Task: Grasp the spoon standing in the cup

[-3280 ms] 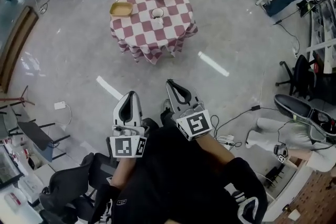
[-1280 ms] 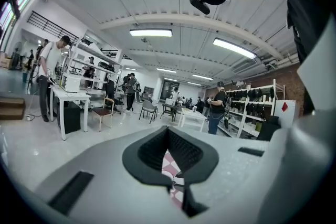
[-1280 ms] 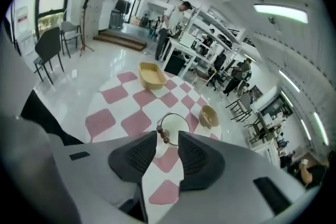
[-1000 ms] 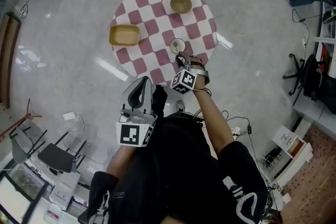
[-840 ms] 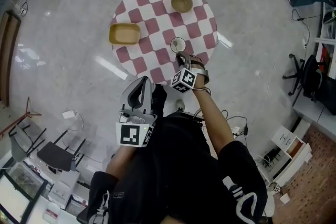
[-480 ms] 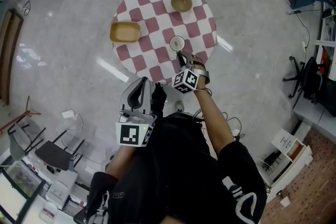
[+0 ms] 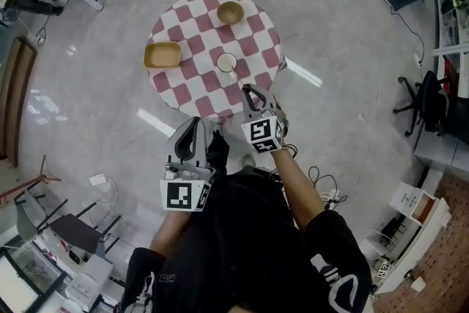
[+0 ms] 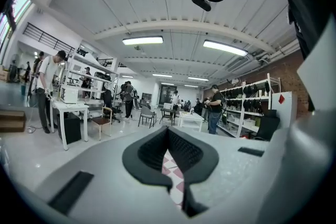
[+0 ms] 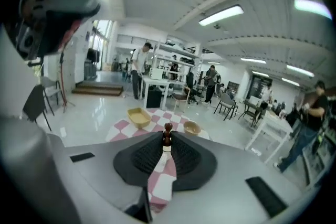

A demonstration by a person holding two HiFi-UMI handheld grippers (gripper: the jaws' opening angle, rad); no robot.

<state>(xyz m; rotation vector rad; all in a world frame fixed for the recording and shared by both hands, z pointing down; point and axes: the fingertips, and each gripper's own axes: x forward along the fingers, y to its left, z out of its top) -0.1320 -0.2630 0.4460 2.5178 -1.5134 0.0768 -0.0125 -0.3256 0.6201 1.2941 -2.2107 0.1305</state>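
Presently my right gripper [image 7: 248,90] pinches the spoon [image 9: 167,132] by its knobbed top, jaws nearly together. The handle runs upright down into the cup [image 7: 226,62] just beyond, mid-table [image 7: 176,77]. My left gripper [image 7: 192,140] sits nearer me, closed and empty.

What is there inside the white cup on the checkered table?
A spoon stands in the cup, its handle leaning toward the right claw, which is shut on its brown end. The spoon's bowl and the cup's bottom are hidden.
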